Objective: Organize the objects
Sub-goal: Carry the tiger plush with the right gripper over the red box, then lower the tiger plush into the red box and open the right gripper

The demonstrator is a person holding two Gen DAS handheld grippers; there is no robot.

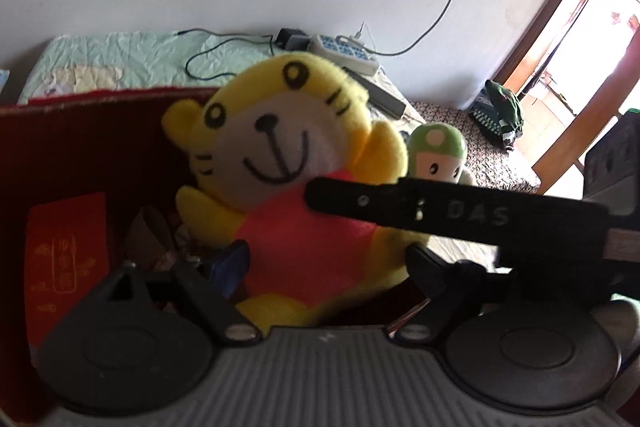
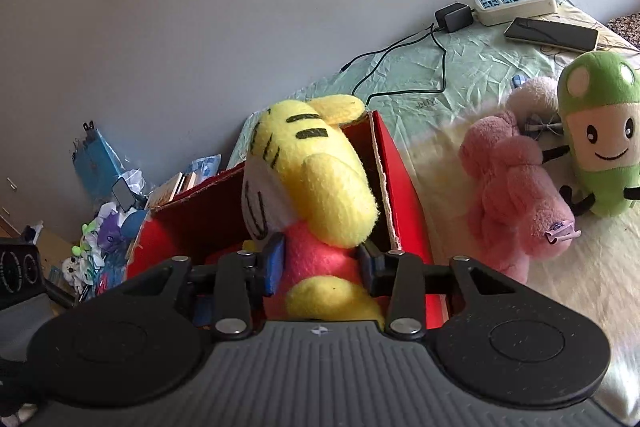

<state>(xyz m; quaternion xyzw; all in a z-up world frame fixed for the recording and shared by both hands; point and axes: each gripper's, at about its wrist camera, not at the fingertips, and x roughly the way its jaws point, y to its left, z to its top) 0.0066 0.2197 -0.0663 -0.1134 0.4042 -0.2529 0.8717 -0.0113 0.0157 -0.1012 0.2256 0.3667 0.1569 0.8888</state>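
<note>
right hand-held gripper (image 2: 320, 263) grips tiger plush (image 2: 316, 187) over red box (image 2: 400, 195) | left hand-held gripper (image 1: 324, 263) looks open around it | two plush (pink (image 2: 516, 195), green (image 2: 600, 139)) left on bed (image 2: 460, 75)

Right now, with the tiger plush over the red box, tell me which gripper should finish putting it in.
Right. The right gripper is shut on the tiger plush over the red box. The left gripper appears to flank the toy's body too, but its grip is unclear.
</note>
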